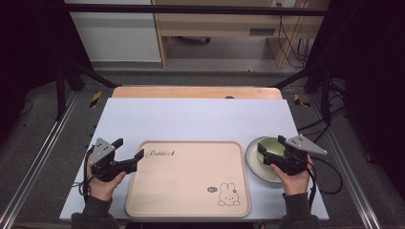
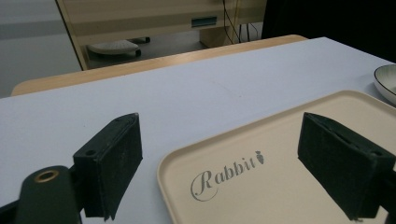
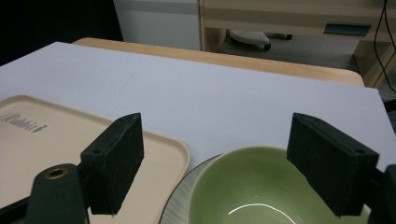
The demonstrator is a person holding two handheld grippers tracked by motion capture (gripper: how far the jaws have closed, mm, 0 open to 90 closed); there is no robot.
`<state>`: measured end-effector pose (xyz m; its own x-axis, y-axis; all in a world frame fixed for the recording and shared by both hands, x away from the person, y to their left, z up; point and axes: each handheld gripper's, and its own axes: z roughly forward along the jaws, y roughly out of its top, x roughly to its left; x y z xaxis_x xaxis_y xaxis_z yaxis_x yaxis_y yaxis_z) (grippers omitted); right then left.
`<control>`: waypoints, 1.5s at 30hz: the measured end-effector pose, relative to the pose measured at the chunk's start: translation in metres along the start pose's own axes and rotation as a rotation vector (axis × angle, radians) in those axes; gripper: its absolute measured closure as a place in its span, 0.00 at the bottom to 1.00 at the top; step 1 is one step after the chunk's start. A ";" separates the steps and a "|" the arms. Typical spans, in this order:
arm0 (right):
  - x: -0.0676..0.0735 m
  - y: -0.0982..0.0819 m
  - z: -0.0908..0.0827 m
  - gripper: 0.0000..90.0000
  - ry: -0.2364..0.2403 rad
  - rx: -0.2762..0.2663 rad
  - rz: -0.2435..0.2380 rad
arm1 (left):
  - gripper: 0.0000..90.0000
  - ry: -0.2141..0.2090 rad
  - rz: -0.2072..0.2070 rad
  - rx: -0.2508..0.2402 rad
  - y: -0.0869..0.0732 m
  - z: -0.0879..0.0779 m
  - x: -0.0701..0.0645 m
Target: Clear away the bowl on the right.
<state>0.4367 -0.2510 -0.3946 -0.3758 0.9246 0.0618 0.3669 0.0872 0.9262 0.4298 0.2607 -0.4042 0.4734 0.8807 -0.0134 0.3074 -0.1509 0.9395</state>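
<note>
Green bowl [image 3: 261, 186] sits, seemingly empty, on plate [image 1: 253, 164].

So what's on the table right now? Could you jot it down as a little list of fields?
surface: table with a pale cover
middle: beige tray, printed with "Rabbit" and a bunny drawing
right of tray: green bowl standing on a plate
left gripper: open, at the tray's near left corner, holding nothing
right gripper: open, jaws either side of the bowl, not pressing on it
held by: a person's hands
</note>
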 end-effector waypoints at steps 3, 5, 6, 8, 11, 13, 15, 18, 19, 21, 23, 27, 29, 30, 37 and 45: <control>-0.005 0.000 -0.003 0.22 -0.009 0.001 0.008 | 0.15 -0.001 -0.001 0.002 0.000 0.000 0.000; -0.008 -0.001 -0.004 0.23 -0.015 -0.002 0.009 | 0.15 0.000 -0.002 0.001 0.000 0.000 0.000; -0.009 -0.001 -0.004 0.23 -0.022 0.002 0.010 | 0.15 0.002 -0.003 -0.002 0.000 0.000 0.000; -0.012 -0.002 -0.005 0.24 -0.033 0.004 0.010 | 0.15 0.003 -0.001 -0.002 0.001 0.000 0.000; -0.016 -0.003 -0.006 0.25 -0.047 0.015 0.024 | 0.15 0.005 0.000 0.000 0.001 0.000 0.000; -0.019 -0.004 -0.006 0.26 -0.048 0.022 0.034 | 0.15 0.006 -0.001 0.001 0.000 0.000 0.001; -0.021 -0.005 -0.005 0.27 -0.056 0.033 0.035 | 0.15 0.007 -0.003 0.001 0.000 0.000 0.002; -0.023 -0.006 -0.005 0.27 -0.073 0.042 0.029 | 0.15 0.007 -0.002 0.000 0.000 0.001 0.001; -0.023 -0.006 -0.005 0.27 -0.075 0.046 0.032 | 0.15 0.006 -0.002 0.001 0.000 0.001 0.001; -0.025 -0.007 -0.005 0.27 -0.085 0.054 0.033 | 0.15 0.006 -0.002 0.001 0.000 0.001 0.000; -0.027 -0.007 -0.005 0.28 -0.093 0.062 0.039 | 0.15 0.004 -0.001 0.002 0.000 0.001 0.000; -0.031 -0.008 -0.007 0.29 -0.118 0.075 0.047 | 0.15 0.004 0.004 0.004 0.000 0.001 0.000; -0.032 -0.009 -0.007 0.29 -0.122 0.079 0.052 | 0.15 0.003 0.003 0.002 0.000 0.001 0.000; -0.033 -0.009 -0.007 0.29 -0.123 0.079 0.054 | 0.15 0.003 0.006 0.004 0.000 0.000 0.000; -0.036 -0.011 -0.006 0.29 -0.146 0.096 0.050 | 0.15 0.001 0.010 0.008 -0.001 0.001 -0.002; -0.044 -0.015 -0.005 0.31 -0.182 0.124 0.067 | 0.15 0.001 0.012 0.011 -0.002 0.002 -0.002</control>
<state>0.4432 -0.2947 -0.4096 -0.1914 0.9806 0.0425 0.4920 0.0583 0.8686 0.4299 0.2585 -0.4063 0.4759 0.8795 -0.0021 0.3110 -0.1661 0.9358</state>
